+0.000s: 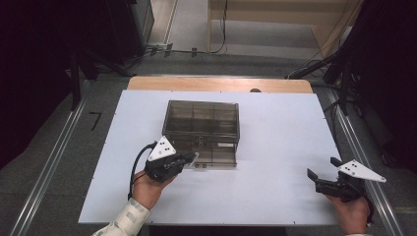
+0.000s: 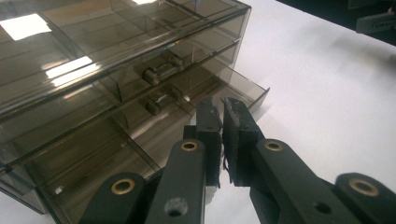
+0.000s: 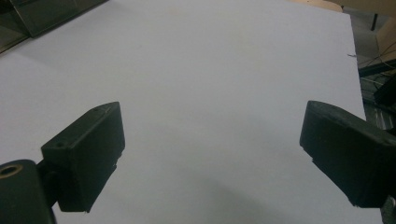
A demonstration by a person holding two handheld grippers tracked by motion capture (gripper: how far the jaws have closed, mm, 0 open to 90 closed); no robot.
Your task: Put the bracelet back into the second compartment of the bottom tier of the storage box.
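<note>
A smoky see-through drawer box (image 1: 201,118) stands on the white table (image 1: 275,147), left of centre. Its lower drawer (image 1: 216,156) is slid out toward me. My left gripper (image 1: 192,158) is at that drawer's front left, and in the left gripper view the jaws (image 2: 219,105) are pressed together over the drawer's thin front wall (image 2: 254,95). Small metal pieces (image 2: 159,72) lie inside the box (image 2: 93,70). My right gripper (image 1: 322,167) hovers open over the table's front right corner. Bare tabletop lies between its jaws (image 3: 212,112), and the box (image 3: 42,14) is far off at the upper left.
A wooden strip (image 1: 221,83) runs behind the white top. Metal floor rails (image 1: 54,157) flank the table, with dark stands and cables beyond. The table's right edge (image 1: 339,152) is close to my right gripper.
</note>
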